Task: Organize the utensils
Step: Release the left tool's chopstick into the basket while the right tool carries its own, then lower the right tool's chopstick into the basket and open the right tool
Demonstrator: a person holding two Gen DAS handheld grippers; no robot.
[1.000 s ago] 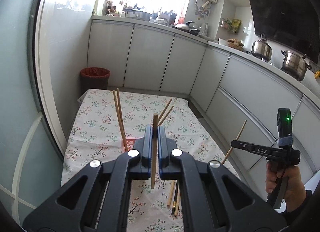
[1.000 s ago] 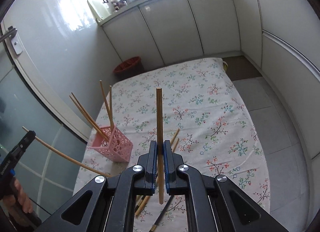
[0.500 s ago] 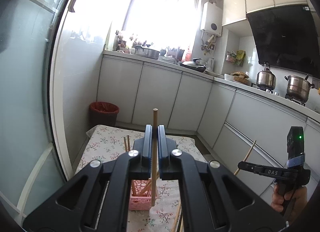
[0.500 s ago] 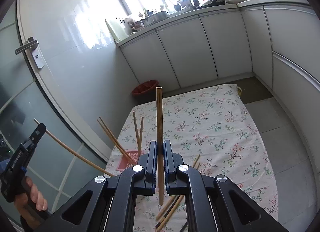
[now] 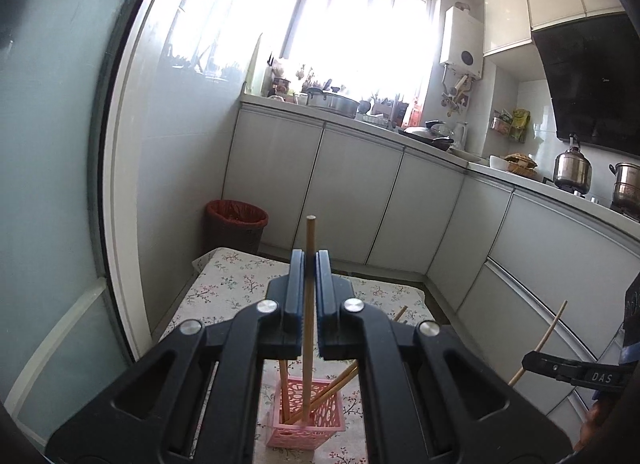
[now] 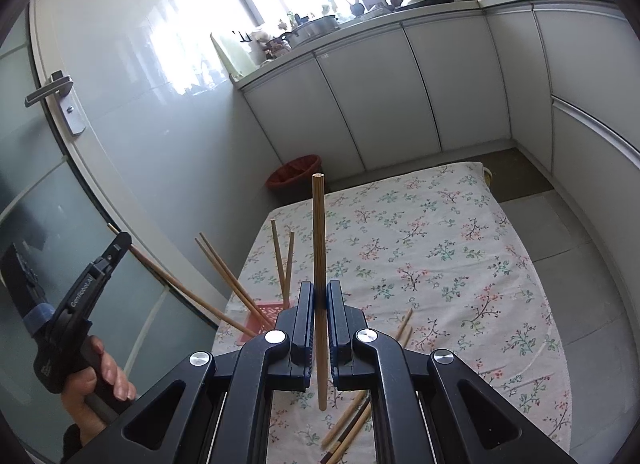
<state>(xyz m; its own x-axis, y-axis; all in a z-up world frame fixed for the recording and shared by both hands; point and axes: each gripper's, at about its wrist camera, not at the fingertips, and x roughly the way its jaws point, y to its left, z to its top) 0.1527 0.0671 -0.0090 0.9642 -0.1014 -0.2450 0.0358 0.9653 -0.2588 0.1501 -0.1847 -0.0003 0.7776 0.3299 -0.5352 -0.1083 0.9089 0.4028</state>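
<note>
Floral-cloth worktop [image 6: 460, 248]: utensil sort partway done.
Pink basket [image 5: 304, 420] holds four chopsticks [image 6: 224, 268]; a few loose chopsticks [image 6: 352, 420] remain on the cloth. Left gripper [image 5: 308, 264] and right gripper [image 6: 320, 296] each clamp one chopstick (left's is over the basket).

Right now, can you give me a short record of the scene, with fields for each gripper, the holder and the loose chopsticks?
left gripper: shut on a chopstick, lower end over the holder
right gripper: shut on a second chopstick, upright, above the table
holder: pink basket on the floral cloth, chopsticks leaning inside
loose chopsticks: several lie on the cloth near the right gripper
not yet done: both held chopsticks still outside the holder
</note>
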